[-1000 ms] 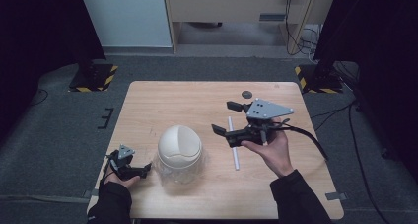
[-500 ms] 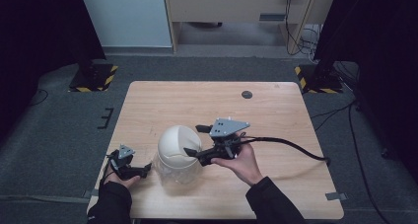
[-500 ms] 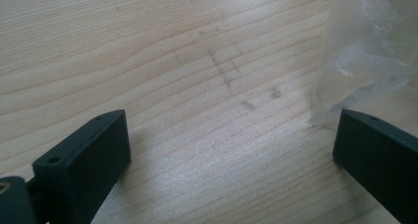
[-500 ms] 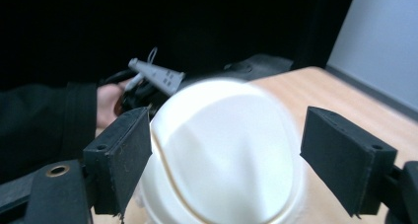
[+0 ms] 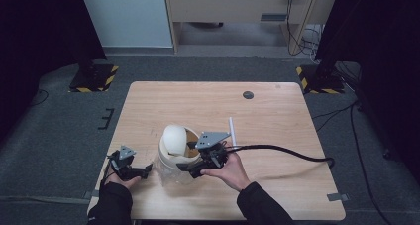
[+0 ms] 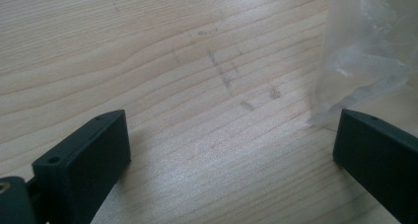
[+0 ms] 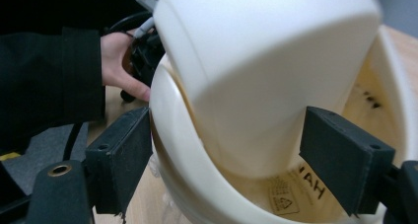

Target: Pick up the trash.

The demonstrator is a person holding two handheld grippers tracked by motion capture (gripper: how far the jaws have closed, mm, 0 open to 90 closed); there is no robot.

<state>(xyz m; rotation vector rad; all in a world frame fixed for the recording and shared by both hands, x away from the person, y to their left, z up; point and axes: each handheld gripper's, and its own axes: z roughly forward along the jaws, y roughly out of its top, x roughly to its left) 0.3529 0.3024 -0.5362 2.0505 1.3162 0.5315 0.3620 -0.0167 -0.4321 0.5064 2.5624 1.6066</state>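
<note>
Low and left of centre in the high view, my cream-white bowl [image 5: 171, 158] sat on the wooden table [image 5: 277, 111] with its opening turned up. A second cream bowl [image 5: 174, 138] was nested in it and tipped, its domed bottom pointing toward the upper left of the frame and its mouth opening to the right, showing a brownish inside. In the right gripper view that tipped bowl [image 7: 266, 61] slanted from upper left to lower right inside the lower one [image 7: 197, 150], whose inner wall looked stained tan and carried a printed mark with letters near the bottom. A crumpled clear plastic bag [image 5: 166, 173] lay under the stack.

My right gripper [image 5: 194, 168] was at the stack's right side, its jaws spread wide on either side of the bowls, not squeezing them. My left gripper [image 5: 144, 171] rested low at the lower left of the table, just beside the plastic; its jaws were also spread apart, bare wood between them and the bag's [image 6: 365, 51] edge near one jaw. A white stick [image 5: 232, 131] lay right of the bowls.
</note>
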